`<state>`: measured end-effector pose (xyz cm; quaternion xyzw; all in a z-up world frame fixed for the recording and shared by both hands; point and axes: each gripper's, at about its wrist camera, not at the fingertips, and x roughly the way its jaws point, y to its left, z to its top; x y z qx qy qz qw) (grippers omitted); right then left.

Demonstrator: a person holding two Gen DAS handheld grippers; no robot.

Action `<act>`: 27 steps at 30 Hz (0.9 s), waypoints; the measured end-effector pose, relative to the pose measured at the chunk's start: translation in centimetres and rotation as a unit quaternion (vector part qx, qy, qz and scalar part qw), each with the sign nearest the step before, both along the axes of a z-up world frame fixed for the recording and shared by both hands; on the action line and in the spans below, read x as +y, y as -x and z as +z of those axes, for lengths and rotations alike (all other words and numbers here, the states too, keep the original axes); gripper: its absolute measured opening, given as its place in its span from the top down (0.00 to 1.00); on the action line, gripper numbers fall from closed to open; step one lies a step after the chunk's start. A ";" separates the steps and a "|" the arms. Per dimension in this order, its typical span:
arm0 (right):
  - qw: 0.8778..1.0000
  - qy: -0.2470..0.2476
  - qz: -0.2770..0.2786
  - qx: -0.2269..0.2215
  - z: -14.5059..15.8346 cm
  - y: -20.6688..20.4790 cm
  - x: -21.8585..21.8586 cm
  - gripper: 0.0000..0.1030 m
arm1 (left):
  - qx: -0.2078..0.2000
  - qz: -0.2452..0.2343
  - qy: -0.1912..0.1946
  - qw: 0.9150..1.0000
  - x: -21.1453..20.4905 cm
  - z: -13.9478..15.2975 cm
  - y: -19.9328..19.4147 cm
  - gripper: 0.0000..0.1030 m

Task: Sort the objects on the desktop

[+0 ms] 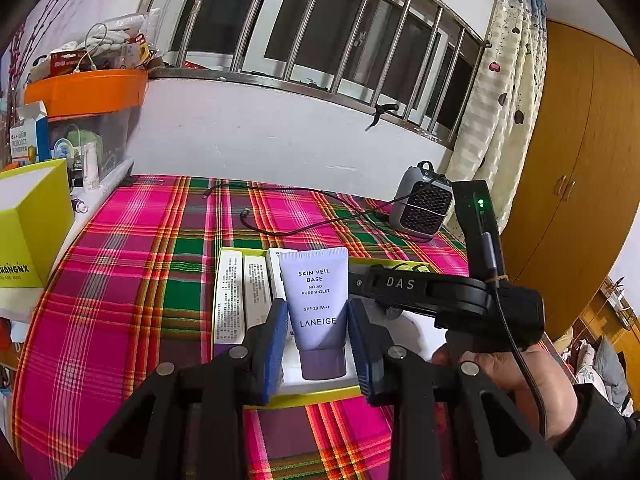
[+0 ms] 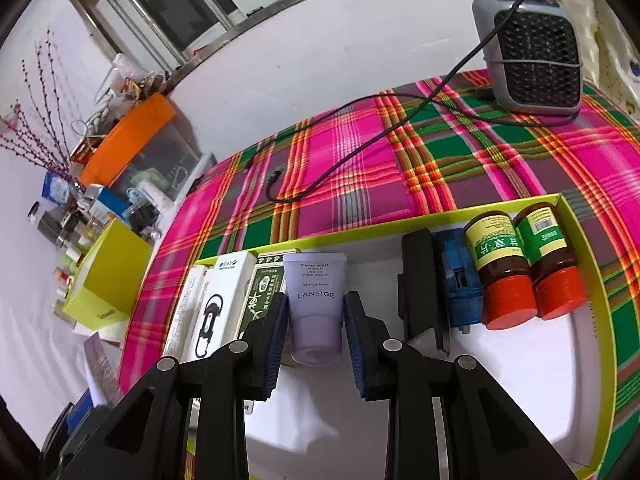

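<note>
In the left wrist view a lilac Laneige tube stands cap-down between the blue pads of my left gripper, which is shut on it over the near rim of the lime-edged tray. The hand that carries my right gripper reaches in from the right, and the gripper's front end is hidden behind this tube. In the right wrist view a like tube lies in the tray beside a green box. My right gripper is shut on its sides. The left gripper's fingers do not show there.
White boxes fill the tray's left. A black item, a blue item and two red-capped brown bottles lie at its right. A grey heater with its cable stands behind. A yellow box and an orange-lidded bin are on the left.
</note>
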<state>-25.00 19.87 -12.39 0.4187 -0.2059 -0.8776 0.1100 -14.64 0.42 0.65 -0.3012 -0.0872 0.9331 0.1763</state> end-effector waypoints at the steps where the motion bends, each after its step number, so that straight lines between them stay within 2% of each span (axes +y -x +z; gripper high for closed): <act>1: 1.000 0.003 0.000 -0.003 -0.1 0.2 0.0 0.71 | -0.001 -0.001 0.000 1.000 0.0 0.0 0.0 0.70; 7: 1.000 0.013 0.005 -0.008 -0.3 0.6 0.3 0.70 | 0.000 -0.004 0.002 1.000 0.2 -0.1 -0.2 0.70; 15: 1.000 0.000 0.014 -0.007 0.0 0.3 0.1 0.70 | 0.000 -0.004 0.003 1.000 0.2 -0.1 -0.1 0.70; 23: 0.998 -0.036 0.045 0.029 1.5 -3.2 -0.1 0.70 | -0.002 -0.004 0.007 1.000 0.3 -0.3 -0.1 0.70; 25: 0.997 -0.043 0.052 0.033 1.5 -4.5 0.1 0.72 | -0.002 -0.005 0.010 1.000 0.4 -0.4 -0.1 0.70; 27: 0.997 -0.049 0.048 0.036 1.3 -5.4 0.5 0.79 | -0.002 -0.006 0.015 1.000 0.7 -0.5 -0.1 0.70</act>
